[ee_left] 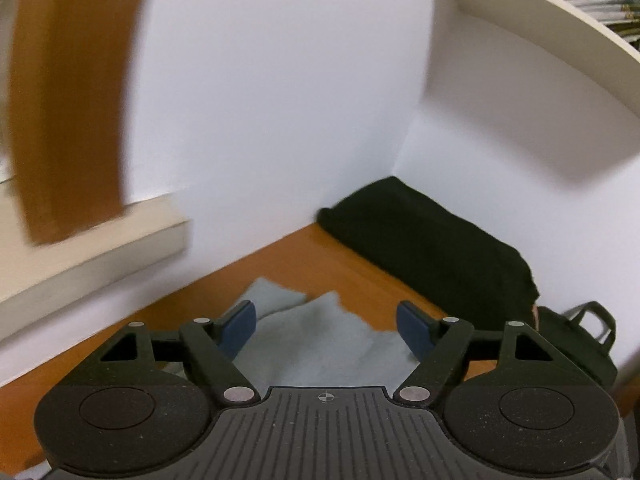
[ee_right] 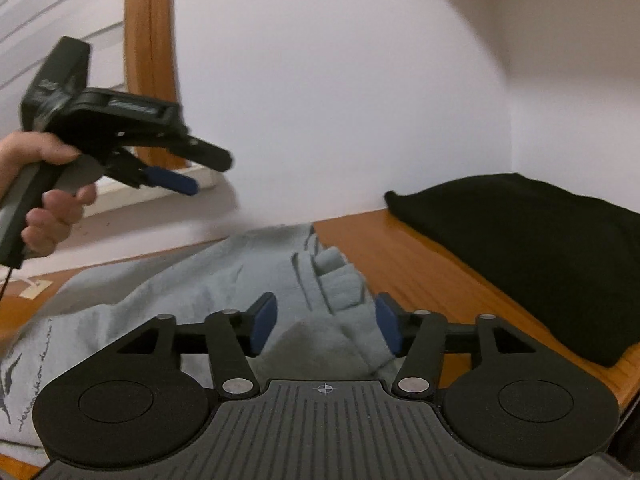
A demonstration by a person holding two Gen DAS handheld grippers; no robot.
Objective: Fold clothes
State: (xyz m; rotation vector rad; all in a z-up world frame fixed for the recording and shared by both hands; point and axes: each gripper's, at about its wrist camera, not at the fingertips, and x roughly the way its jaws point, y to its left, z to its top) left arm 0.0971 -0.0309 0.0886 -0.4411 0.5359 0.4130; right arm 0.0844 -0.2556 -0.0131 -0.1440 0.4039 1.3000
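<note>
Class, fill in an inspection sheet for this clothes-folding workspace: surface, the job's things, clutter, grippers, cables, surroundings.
Surface: orange-brown wooden table, partly covered by clothes.
Job's things: pale grey-blue printed garment lying rumpled; folded black garment against the wall corner.
Clutter: small black bag with strap buckle beside the black garment; piece of pale tape on the table.
Grippers: left gripper open above the grey-blue garment; right gripper open, cloth between its pads, not pressed.
Cables: thin black cord hanging below the left hand.
Surroundings: white walls, wooden window frame, white sill.
</note>
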